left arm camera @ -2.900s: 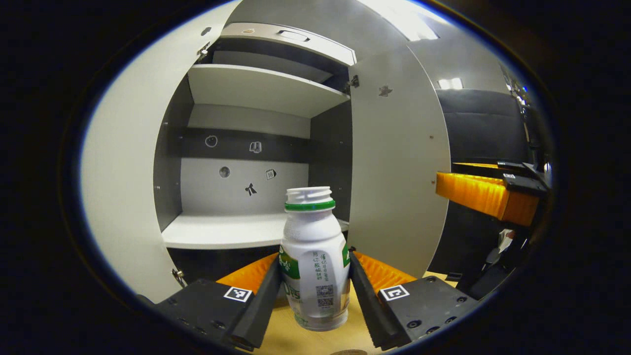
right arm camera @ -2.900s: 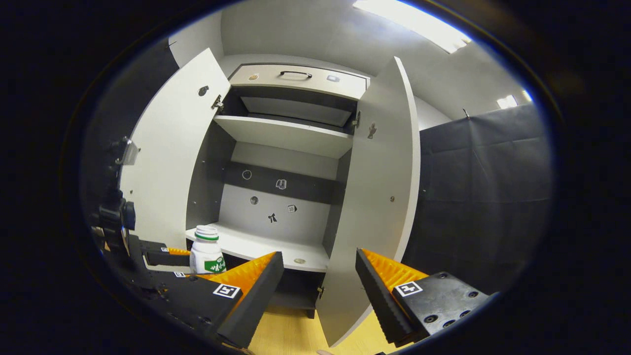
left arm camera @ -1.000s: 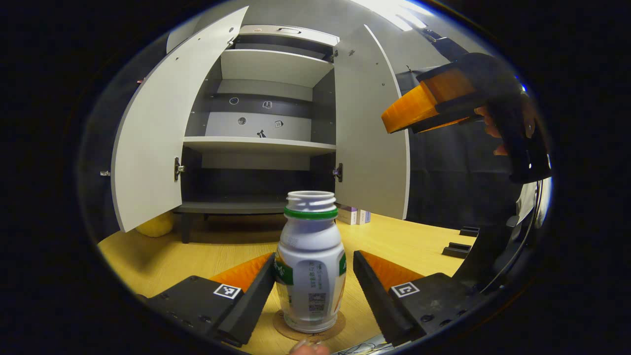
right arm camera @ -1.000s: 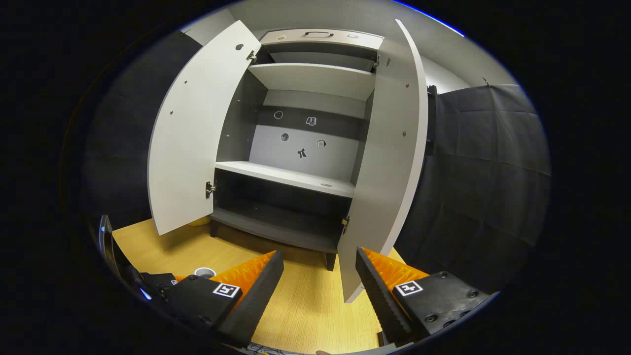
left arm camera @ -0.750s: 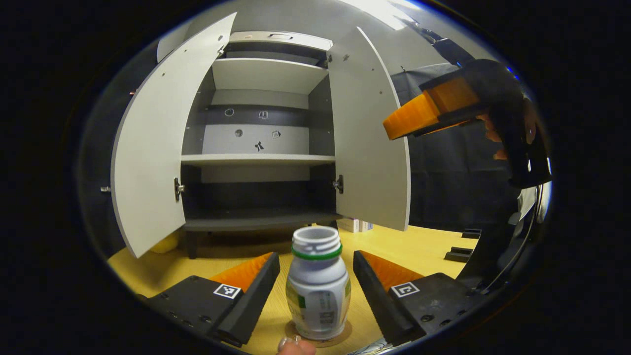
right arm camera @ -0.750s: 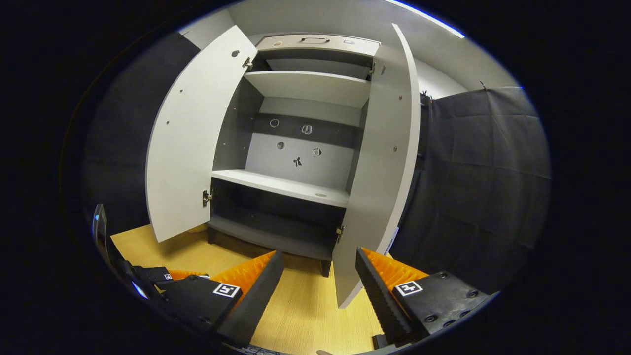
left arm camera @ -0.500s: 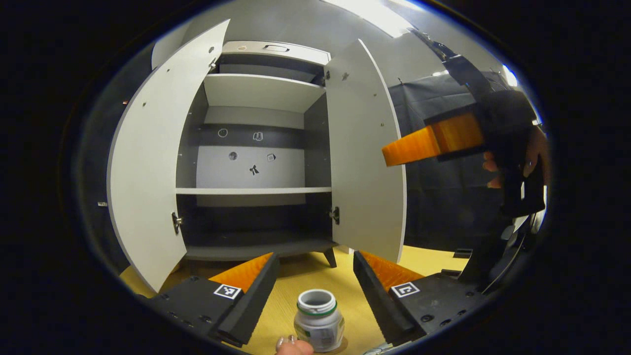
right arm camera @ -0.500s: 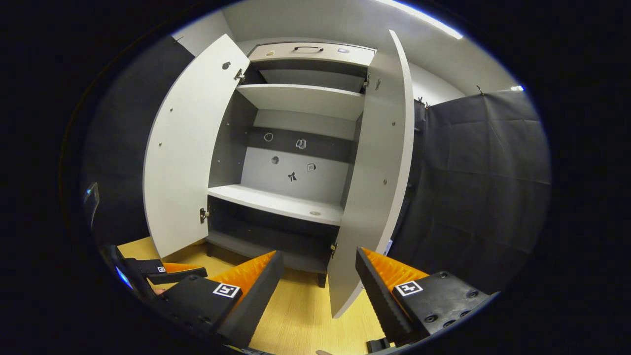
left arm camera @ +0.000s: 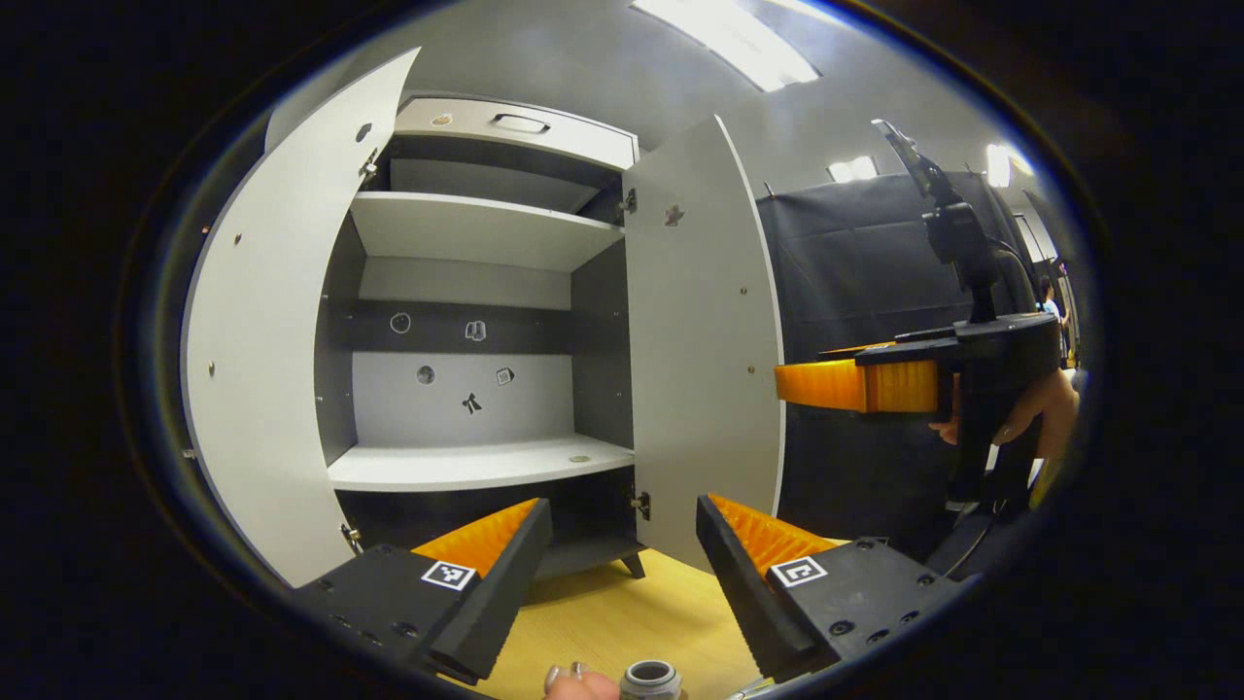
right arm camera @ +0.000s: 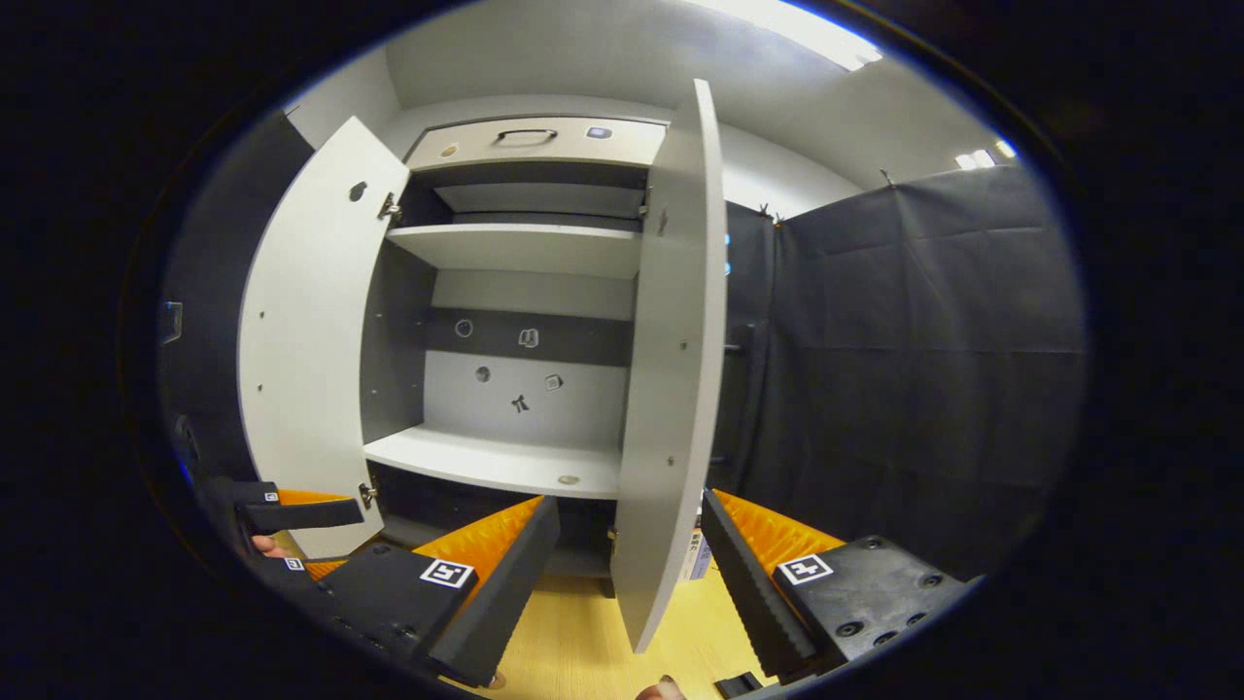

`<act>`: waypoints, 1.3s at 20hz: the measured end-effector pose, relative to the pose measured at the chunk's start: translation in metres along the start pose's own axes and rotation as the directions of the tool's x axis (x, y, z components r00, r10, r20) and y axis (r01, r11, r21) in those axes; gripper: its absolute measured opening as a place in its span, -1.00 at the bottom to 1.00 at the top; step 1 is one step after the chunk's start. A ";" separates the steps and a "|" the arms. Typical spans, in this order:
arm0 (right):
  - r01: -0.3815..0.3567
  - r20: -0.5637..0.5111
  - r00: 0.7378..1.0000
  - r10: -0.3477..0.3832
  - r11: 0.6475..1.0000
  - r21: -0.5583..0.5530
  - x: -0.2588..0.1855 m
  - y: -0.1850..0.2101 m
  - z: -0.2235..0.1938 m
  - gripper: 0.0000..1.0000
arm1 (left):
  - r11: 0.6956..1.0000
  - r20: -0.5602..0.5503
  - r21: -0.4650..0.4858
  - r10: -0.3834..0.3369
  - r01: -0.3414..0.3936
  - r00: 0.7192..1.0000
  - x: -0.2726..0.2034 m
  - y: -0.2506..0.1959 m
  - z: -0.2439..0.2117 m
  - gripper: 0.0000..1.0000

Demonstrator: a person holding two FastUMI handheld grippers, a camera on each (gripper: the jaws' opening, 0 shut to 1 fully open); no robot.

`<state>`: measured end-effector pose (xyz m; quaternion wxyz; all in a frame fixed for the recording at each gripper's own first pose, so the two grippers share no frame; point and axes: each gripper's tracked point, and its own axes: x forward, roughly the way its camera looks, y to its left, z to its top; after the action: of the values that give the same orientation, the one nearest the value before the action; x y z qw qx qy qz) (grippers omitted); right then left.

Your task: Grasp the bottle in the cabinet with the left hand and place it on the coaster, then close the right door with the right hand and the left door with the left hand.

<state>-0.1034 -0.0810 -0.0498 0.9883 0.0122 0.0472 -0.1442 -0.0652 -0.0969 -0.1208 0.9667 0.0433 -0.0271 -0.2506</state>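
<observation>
The white bottle (left arm camera: 651,680) shows just its open mouth at the bottom edge of the left gripper view, below my left gripper (left arm camera: 622,544), which is open and raised above it. The coaster is hidden. The grey cabinet stands with both doors open: the left door (left arm camera: 258,331) and the right door (left arm camera: 705,340). My right gripper (right arm camera: 630,549) is open, its fingers on either side of the right door's front edge (right arm camera: 675,389), a little short of it. The right gripper (left arm camera: 855,384) also appears to the right of that door, held by a hand.
The cabinet's white middle shelf (left arm camera: 466,462) is bare, with stickers on its back wall. A drawer with a handle (right arm camera: 530,141) sits on top. The wooden tabletop (left arm camera: 622,622) lies below. Black cloth (right arm camera: 904,389) hangs to the right of the cabinet.
My left gripper let go of the bottle on the coaster and rose, so the bottle dropped to the view's bottom edge. My right gripper moved toward the right door's edge.
</observation>
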 end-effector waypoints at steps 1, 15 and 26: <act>0.045 0.013 0.999 -0.045 0.999 -0.001 0.004 -0.015 0.004 0.94 | 1.000 -0.003 0.002 -0.008 0.008 1.000 0.000 0.005 0.005 0.89; -0.008 0.089 0.996 0.006 1.000 0.018 0.069 -0.080 0.031 0.93 | 0.975 0.010 -0.072 0.212 -0.210 0.977 0.018 0.035 0.039 0.89; -0.282 0.089 0.958 0.274 0.954 0.104 0.080 -0.032 0.028 0.91 | 0.923 -0.025 -0.099 0.372 -0.372 0.928 0.021 0.046 0.032 0.89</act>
<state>-0.0334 -0.1352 -0.0302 0.9975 0.0705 0.0002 -0.0065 -0.0271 -0.0693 -0.0841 0.9977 -0.0114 -0.0191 -0.0637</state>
